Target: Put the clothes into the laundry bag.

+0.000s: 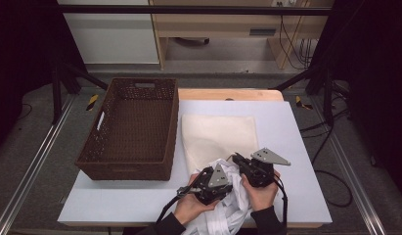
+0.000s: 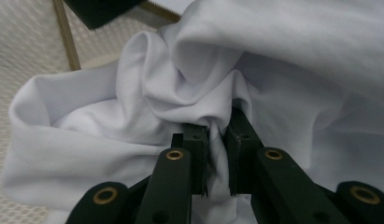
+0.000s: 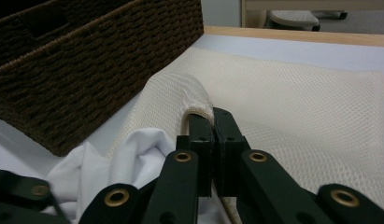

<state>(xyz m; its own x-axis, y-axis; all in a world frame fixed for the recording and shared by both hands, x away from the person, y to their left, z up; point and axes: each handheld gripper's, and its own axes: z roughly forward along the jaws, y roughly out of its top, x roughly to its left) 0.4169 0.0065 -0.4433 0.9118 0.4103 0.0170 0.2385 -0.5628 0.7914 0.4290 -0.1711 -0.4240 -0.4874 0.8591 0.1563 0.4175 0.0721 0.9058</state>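
Note:
A cream mesh bag (image 1: 218, 132) lies flat on the white table, its near edge lifted. My right gripper (image 1: 236, 158) is shut on that edge; in the right gripper view the mesh bag (image 3: 297, 102) curls over the tips of the right gripper (image 3: 213, 116). A crumpled white cloth (image 1: 233, 210) lies bunched at the table's front edge between both hands. My left gripper (image 1: 227, 185) is buried in it. In the left gripper view the left gripper (image 2: 221, 128) pinches a fold of the white cloth (image 2: 133, 116). The white cloth (image 3: 138, 154) sits just under the lifted mesh edge.
A dark brown wicker basket (image 1: 174, 122) stands on the left of the table (image 1: 296, 147), close beside the mesh bag; the basket (image 3: 87, 60) looms at the left of the right gripper view. Black frame poles and cables flank the table.

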